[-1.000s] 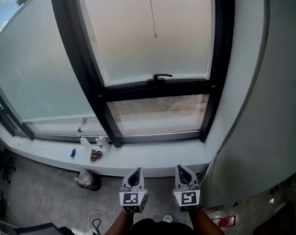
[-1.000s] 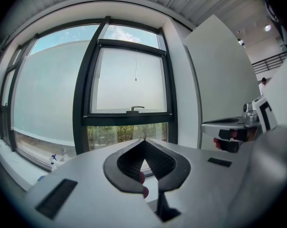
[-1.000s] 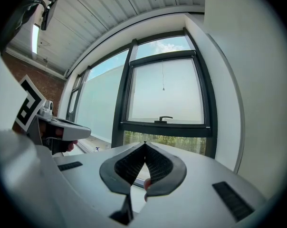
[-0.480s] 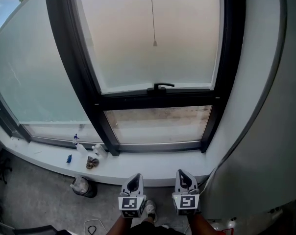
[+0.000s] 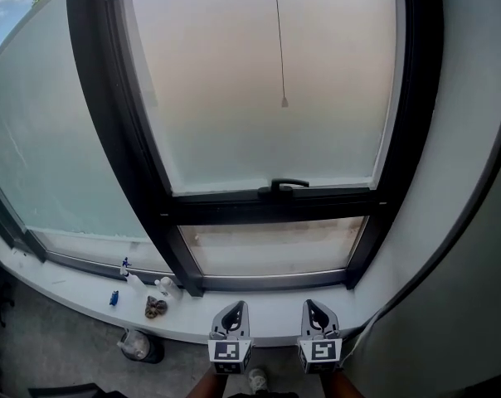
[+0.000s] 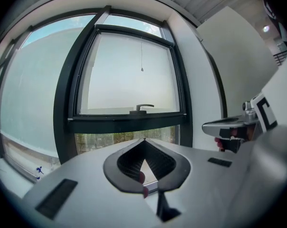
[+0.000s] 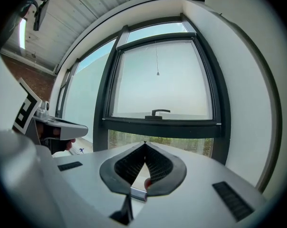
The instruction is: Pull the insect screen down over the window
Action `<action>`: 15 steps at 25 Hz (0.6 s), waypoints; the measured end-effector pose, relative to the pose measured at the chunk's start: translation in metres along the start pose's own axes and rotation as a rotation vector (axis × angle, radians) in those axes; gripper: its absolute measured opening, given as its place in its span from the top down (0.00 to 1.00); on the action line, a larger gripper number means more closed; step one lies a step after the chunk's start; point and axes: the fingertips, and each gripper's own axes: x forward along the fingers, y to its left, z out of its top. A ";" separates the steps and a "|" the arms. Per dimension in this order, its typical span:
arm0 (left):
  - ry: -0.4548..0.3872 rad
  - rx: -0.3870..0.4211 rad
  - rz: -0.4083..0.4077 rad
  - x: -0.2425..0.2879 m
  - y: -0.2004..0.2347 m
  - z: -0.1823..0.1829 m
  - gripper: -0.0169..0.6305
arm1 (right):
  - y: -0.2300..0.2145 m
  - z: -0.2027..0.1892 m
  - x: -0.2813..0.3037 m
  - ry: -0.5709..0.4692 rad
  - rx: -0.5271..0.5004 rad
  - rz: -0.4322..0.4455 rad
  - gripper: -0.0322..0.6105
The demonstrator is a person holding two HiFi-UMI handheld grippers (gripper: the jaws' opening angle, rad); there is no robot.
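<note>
Black-framed window (image 5: 267, 210) upright, upper pane hazy — thin pull cord (image 5: 279, 40) hangs mid-pane, black handle (image 5: 289, 186) on the crossbar.

Matt black window frame (image 5: 163, 214), frosted pane (image 5: 259, 98)

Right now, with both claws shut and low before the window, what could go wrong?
The pull cord is thin and hangs well above the shut left claw and right claw; a grab could miss or slip. The window handle juts out below the cord and could snag a claw. Small bottles on the sill could be knocked.
</note>
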 end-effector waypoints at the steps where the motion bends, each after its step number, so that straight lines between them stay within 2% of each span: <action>1: -0.007 0.004 -0.018 0.010 0.003 -0.001 0.97 | -0.001 0.000 0.010 0.002 0.001 -0.005 0.95; 8: -0.037 0.017 -0.078 0.064 0.031 0.019 0.97 | -0.007 0.018 0.072 -0.015 0.008 -0.060 0.95; 15: -0.081 0.025 -0.125 0.103 0.055 0.037 0.97 | 0.002 0.041 0.113 -0.098 -0.035 -0.048 0.95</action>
